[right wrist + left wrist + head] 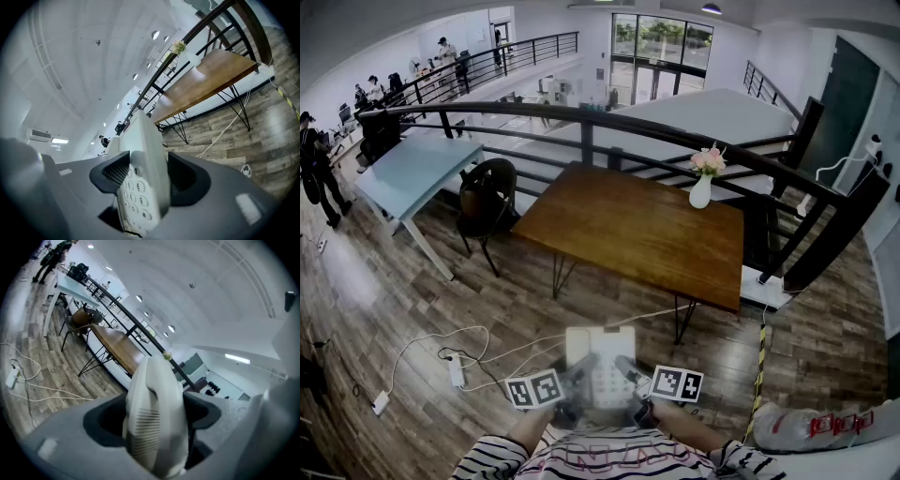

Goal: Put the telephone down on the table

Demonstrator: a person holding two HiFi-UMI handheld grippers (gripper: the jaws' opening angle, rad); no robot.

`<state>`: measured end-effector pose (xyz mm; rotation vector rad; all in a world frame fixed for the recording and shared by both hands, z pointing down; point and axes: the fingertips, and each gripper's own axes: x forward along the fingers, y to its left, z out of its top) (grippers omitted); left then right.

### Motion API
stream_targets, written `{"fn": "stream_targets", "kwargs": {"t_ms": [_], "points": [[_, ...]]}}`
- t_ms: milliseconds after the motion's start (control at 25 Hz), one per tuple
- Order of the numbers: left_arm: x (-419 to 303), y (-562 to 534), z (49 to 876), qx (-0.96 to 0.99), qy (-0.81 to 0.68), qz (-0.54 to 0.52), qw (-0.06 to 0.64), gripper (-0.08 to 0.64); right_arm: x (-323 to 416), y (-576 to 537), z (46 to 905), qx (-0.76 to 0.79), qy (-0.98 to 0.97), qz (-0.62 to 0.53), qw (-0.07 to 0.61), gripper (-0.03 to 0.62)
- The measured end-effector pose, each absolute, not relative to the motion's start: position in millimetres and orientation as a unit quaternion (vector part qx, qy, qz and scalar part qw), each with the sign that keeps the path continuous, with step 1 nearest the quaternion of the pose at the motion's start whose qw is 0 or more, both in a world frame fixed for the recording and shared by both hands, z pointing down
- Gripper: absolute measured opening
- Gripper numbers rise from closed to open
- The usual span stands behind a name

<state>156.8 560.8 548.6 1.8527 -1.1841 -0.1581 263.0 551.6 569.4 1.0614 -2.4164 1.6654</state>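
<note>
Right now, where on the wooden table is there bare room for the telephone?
Nearly all of the wooden table is bare for the telephone: near edge, middle, left end. Only its far right corner is taken, by the flower vase.

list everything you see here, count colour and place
white push-button telephone: 1, white, held in the air
brown wooden table: 1, brown, centre
white vase of pink flowers: 1, white, table's far right edge
dark round-backed chair: 1, dark, left of that table
pale blue table: 1, pale blue, far left
white cables and power strip: several, white, floor lower left
black metal railing: 1, black, behind the tables
left tongs: 1, grey, shut on the handset
right tongs: 1, grey, shut on the keypad side
</note>
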Motion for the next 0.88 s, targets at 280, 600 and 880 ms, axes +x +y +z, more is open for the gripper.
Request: {"fn": "stream_targets", "kwargs": {"t_ms": [280,600,880], "points": [[142,577,544,0.755,-0.474,-0.066,0.447,0.374,247,569,565,0.343,-0.775,0.53,0.008,0.25],[116,567,549,0.75,-0.474,-0.075,0.455,0.374,223,557,567,0.347,-0.775,0.528,0.019,0.252],[106,523,556,0.742,-0.482,-0.076,0.46,0.374,212,512,574,0.341,-0.774,0.533,0.027,0.251]]}}
